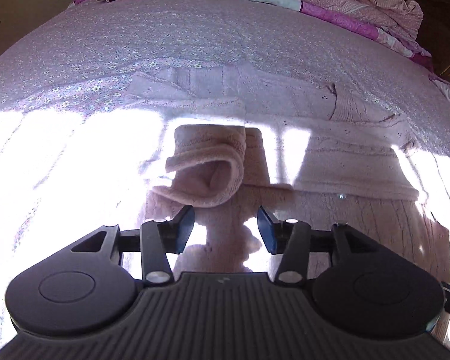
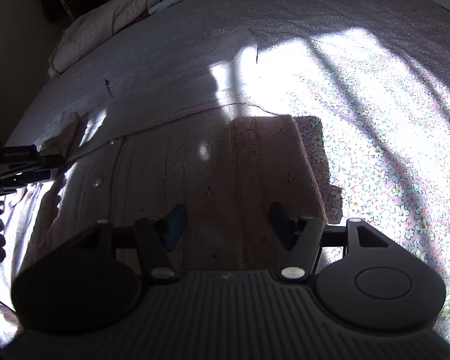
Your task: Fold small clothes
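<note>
left gripper (image 1: 225, 228): jaws apart, empty, just short of a curled sleeve cuff (image 1: 207, 177) | right gripper (image 2: 228, 225): jaws apart, empty (in shadow) | pink knit sweater (image 2: 195, 180) spread on floral bedsheet (image 2: 390, 165)

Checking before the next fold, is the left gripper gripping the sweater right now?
No, the left gripper is open, its fingers apart above the pink sweater with no cloth pinched between them.

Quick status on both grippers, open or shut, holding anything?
Left gripper: open, holding nothing, over the pink knit sweater near its rolled sleeve cuff.
Right gripper: open, holding nothing, above the sweater's folded edge.
</note>
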The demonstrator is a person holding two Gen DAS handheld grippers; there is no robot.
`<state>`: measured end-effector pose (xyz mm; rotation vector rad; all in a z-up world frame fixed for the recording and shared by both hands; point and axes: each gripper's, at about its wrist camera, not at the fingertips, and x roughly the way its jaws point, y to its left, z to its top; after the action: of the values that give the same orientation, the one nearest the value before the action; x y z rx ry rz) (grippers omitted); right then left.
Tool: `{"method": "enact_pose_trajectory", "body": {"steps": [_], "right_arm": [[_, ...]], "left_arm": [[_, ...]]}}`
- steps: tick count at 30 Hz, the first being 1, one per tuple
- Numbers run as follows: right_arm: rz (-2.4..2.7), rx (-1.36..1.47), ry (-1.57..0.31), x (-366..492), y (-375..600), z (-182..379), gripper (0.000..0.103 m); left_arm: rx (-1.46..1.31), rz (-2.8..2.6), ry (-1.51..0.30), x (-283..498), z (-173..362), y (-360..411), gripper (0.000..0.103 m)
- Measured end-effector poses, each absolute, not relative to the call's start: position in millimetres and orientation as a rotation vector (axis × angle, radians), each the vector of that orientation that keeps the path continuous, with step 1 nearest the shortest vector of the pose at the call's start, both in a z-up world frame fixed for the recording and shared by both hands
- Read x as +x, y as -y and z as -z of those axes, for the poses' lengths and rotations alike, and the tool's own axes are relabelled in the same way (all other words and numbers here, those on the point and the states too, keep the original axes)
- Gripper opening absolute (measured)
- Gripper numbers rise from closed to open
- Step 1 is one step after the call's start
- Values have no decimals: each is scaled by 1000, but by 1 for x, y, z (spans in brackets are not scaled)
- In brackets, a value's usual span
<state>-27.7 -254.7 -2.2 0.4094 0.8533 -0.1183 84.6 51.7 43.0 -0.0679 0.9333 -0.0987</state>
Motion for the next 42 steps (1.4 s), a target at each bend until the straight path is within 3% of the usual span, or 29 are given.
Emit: {"method": "enact_pose_trajectory", "body": {"steps": [8,18,28,42], "right_arm": [[90,386,-877,-18,258,-8,64],[-87,238,-954,16,232,-49,64],[-341,-31,-932,56,140,-98,64],[-598,-49,-1012,105,-9,-88,64]], "left_arm": [[-19,-16,-1082,47,-42,-88,56],[-105,-111,-1062,17,-51,-131,61],[-138,-162,-1079,0,-48,-155,62],[-255,-300,-1067,-20,-42,-234,62]]}}
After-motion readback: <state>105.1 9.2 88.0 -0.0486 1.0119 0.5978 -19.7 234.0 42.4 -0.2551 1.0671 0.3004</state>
